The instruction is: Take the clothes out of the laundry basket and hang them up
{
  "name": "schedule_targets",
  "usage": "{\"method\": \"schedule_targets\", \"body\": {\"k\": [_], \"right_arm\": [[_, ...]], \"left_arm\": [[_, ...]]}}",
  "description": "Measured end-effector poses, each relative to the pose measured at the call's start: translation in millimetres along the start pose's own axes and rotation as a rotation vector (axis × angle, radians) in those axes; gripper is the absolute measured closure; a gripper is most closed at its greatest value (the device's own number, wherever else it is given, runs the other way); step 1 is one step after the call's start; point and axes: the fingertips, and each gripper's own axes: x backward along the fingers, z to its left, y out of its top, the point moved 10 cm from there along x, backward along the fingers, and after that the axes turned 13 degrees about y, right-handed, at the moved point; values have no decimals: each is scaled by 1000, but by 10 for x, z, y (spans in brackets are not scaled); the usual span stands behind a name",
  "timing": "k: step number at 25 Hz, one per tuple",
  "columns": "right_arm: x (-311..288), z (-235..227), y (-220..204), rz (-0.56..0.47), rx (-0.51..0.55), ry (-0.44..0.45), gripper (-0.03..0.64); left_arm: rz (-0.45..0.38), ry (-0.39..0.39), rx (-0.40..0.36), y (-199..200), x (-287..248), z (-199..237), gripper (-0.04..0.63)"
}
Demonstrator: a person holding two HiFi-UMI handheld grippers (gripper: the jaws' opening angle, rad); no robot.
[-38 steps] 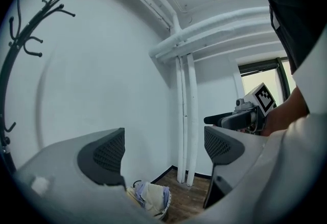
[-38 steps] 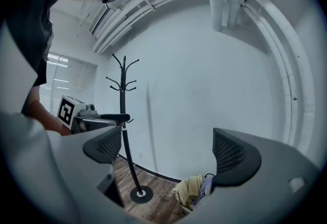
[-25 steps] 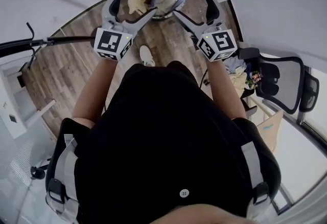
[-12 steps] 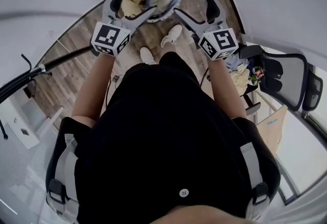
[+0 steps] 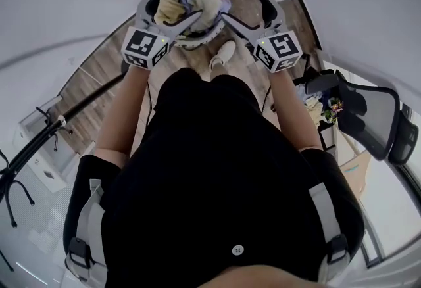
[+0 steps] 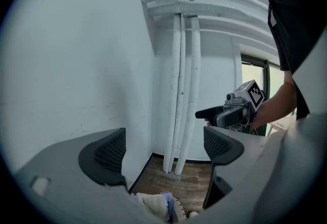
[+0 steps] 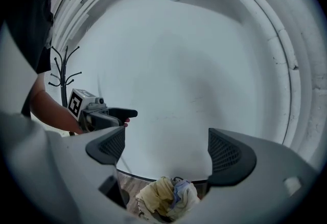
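One laundry basket (image 5: 199, 37), maybe three bunched clothes (image 5: 172, 9) inside. Two grippers over it: left gripper (image 6: 163, 149) wide open, empty; right gripper (image 7: 171, 149) just closing slightly, nothing between. One office chair (image 5: 370, 116) nearby.

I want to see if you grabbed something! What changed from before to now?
The left tool and the right tool came forward and down toward the laundry basket. The right tool's jaws closed slightly, nothing between them. Nothing was taken; the clothes stayed in the basket, both tools open and empty.

No legible text, no labels, no numbers — nothing readable
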Motion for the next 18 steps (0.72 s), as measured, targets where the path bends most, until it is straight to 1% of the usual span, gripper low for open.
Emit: {"method": "schedule_targets", "body": {"k": [3, 6, 9, 12, 18], "right_arm": [[-131, -365, -184, 50, -27, 9, 132], [-293, -651, -421, 114, -44, 8, 142], [-462, -911, -755, 177, -90, 5, 172], [-659, -1160, -1121, 240, -120, -5, 187], [-1086, -1595, -1901, 315, -180, -40, 208]], "left_arm": [[70, -29, -50, -143, -398, 70, 117], [154, -77, -113, -368, -770, 188, 117], [243, -125, -177, -705, -1132, 341, 117], [317, -173, -238, -1079, -1494, 480, 117], [448, -244, -264, -2001, -2141, 745, 118]]}}
